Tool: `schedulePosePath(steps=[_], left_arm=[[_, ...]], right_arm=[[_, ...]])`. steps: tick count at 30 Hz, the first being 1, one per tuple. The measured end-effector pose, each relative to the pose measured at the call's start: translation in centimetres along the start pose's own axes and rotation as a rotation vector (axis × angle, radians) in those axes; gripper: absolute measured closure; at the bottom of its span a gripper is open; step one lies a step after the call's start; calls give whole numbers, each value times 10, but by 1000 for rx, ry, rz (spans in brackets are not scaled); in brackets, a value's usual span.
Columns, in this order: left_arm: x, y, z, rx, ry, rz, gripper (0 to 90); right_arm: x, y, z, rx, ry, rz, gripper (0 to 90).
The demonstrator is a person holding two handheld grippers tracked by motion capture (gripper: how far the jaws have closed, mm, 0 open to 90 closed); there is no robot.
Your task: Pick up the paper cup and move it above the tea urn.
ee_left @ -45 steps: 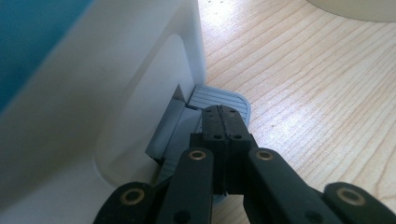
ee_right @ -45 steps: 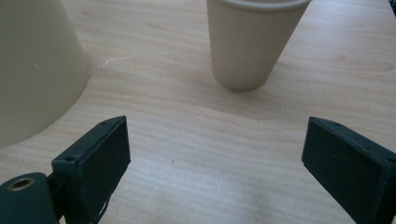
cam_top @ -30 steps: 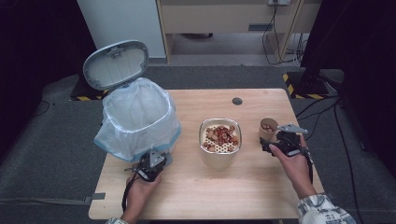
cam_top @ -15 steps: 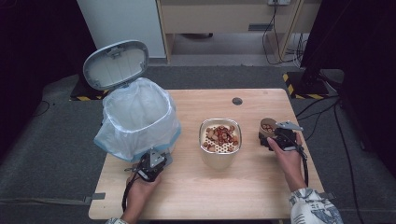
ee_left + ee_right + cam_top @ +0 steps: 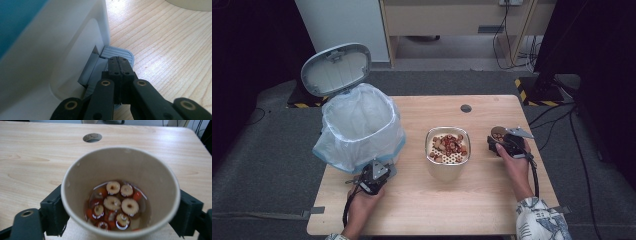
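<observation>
A white pedal bin [image 5: 359, 125] lined with a pale blue bag stands at the table's left, its grey lid [image 5: 336, 67] up. My left gripper [image 5: 379, 170] is at the bin's base. In the left gripper view it [image 5: 120, 61] is shut, its tips resting on the grey pedal [image 5: 116, 51]. A paper cup [image 5: 498, 133] at the right holds liquid with sliced red fruit [image 5: 117, 202]. My right gripper [image 5: 502, 142] is shut on the paper cup [image 5: 120, 170], one jaw on each side. A steel pot [image 5: 448, 167] topped by a strainer of fruit pieces [image 5: 448, 145] stands mid-table.
A round cable hole [image 5: 466, 108] sits in the wooden tabletop behind the pot. Bare wood [image 5: 437, 205] lies between the hands near the front edge. Dark floor and a striped edge [image 5: 532, 97] surround the table.
My right gripper has edged a little left and forward around the paper cup. The left gripper and the raised bin lid have stayed put.
</observation>
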State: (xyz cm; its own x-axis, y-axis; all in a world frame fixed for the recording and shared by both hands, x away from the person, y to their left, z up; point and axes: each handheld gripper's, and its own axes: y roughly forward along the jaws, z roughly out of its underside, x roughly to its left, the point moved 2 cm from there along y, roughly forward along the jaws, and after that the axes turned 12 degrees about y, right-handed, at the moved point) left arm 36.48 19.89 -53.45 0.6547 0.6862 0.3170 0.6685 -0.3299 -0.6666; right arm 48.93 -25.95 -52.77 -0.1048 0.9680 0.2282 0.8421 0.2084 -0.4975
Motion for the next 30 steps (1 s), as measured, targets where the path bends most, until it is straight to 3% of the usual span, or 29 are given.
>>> schedulePosePath(steps=[8, 15, 30], left_arm=[[0, 0, 0, 0, 0, 0, 893], [0, 0, 0, 0, -1, 1, 894], [1, 0, 0, -1, -4, 3, 894]], right_arm=[[-1, 4, 3, -8, -8, -9, 253], [0, 0, 1, -13, -56, -32, 303], [5, -28, -30, -34, -138, -72, 325]])
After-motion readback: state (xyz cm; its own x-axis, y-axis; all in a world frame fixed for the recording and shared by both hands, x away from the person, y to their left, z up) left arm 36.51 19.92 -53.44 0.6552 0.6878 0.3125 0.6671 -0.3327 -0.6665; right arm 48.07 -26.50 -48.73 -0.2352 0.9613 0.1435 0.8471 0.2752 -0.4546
